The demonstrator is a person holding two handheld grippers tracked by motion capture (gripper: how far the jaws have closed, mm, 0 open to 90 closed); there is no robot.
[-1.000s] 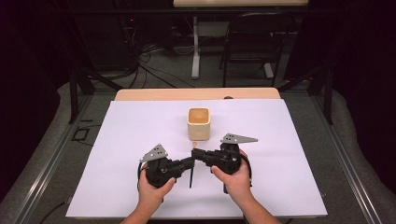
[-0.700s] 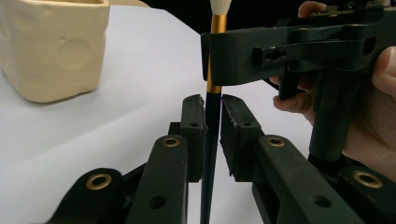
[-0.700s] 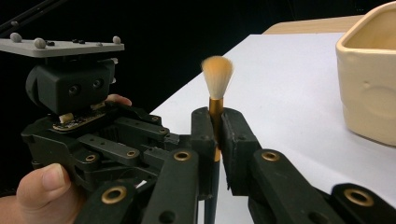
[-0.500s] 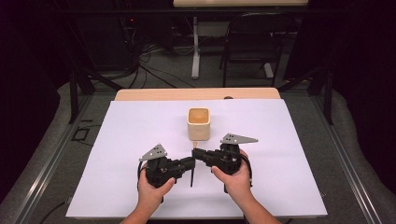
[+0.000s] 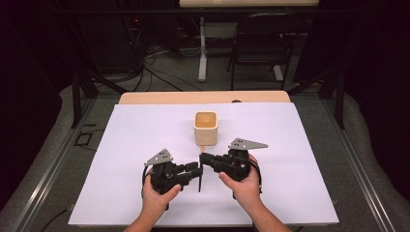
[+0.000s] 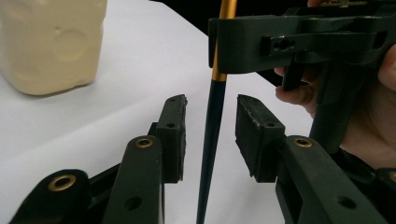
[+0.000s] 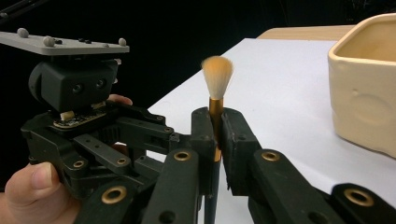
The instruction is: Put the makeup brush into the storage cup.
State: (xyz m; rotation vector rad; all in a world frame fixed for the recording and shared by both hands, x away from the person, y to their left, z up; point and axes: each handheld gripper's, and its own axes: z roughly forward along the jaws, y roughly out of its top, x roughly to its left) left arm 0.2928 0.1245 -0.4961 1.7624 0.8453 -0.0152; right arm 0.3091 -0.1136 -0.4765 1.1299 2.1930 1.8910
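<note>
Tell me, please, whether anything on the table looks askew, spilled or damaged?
Nothing stands out. The cup stands upright on the sheet, and the right gripper holds the brush upright, bristles up and tidy.

Brush [image 5: 199,180] before cup [image 5: 206,127], on table [image 5: 300,145]

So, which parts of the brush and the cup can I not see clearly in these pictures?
- Brush: the tip of its handle is cut off by the bottom edge of the left gripper view; the right gripper covers its gold part.
- Brush in the high view: too small to show its bristles.
- Cup: its bottom inside is too small to judge; both gripper views cut it at an edge.
</note>
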